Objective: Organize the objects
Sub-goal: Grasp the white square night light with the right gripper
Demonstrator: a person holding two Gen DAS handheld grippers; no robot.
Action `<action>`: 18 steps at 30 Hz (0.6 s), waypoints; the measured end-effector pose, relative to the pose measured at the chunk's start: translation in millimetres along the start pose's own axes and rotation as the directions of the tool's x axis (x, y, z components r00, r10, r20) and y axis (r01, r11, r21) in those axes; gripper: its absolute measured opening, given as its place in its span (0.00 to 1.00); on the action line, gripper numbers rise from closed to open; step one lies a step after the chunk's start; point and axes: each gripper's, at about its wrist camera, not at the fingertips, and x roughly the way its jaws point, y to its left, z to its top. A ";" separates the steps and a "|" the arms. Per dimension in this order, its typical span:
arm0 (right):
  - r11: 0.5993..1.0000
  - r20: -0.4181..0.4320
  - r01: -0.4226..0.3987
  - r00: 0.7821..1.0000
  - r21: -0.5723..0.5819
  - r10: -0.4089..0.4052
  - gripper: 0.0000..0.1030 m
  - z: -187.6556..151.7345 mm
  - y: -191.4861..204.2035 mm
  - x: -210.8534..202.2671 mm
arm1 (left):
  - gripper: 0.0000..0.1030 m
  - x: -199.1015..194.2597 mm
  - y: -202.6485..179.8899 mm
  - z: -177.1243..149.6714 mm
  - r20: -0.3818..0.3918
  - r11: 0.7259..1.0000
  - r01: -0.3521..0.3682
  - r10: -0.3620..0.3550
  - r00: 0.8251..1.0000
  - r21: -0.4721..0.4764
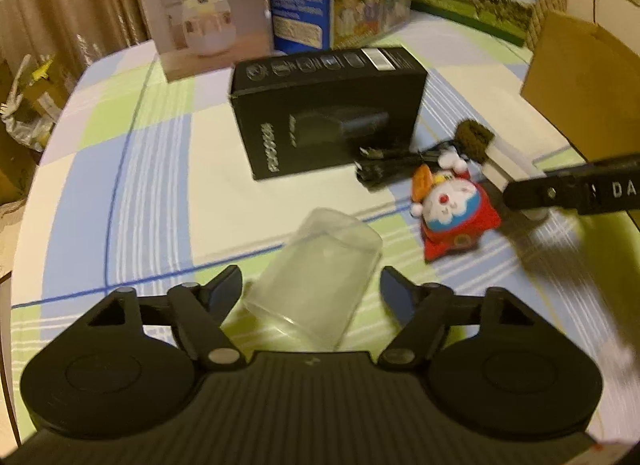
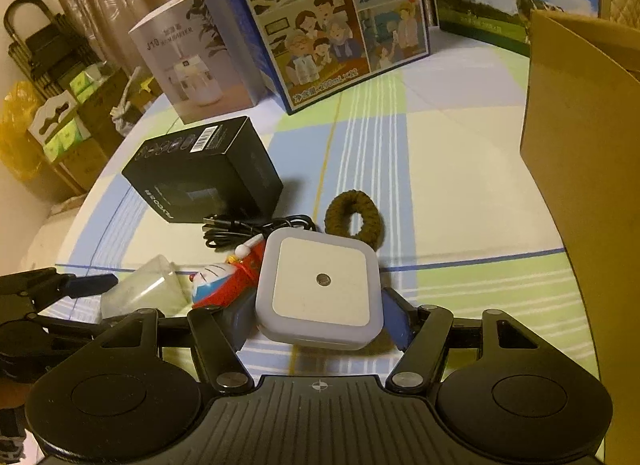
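Gripping: right gripper (image 2: 320,319) has its jaws closed on the white square light (image 2: 320,291), a pad on each side
Left gripper (image 1: 312,293): jaws partly open around the clear cup (image 1: 316,285), which lies on its side between the fingers; contact cannot be told
Toy (image 2: 224,285): lies between cup and light, touching the light
Cable (image 2: 248,231): beside the black box (image 2: 200,171), behind the toy
Hair tie (image 2: 354,223): just behind the light
Table (image 2: 440,185): checked cloth

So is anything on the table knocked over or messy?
Yes. The clear plastic cup lies on its side between the left gripper's fingers, and the cat toy is tipped over beside the tangled black cable.
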 end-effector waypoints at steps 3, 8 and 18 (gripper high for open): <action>1.000 -0.003 -0.006 1.000 0.012 0.006 0.61 0.0 -0.6 -0.1 | 0.62 -0.6 -2.7 0.4 -0.037 0.999 0.033 -0.033 0.999 -0.011; 1.000 -0.005 0.005 1.000 -0.009 -0.005 0.61 2.4 1.6 0.2 | 0.62 1.9 -6.8 0.9 -0.028 0.999 0.026 -0.027 0.999 -0.029; 0.971 -0.001 0.088 0.996 -0.221 -0.090 0.61 -5.2 21.7 4.9 | 0.50 6.3 -9.3 0.8 0.003 0.999 0.003 -0.002 1.000 -0.033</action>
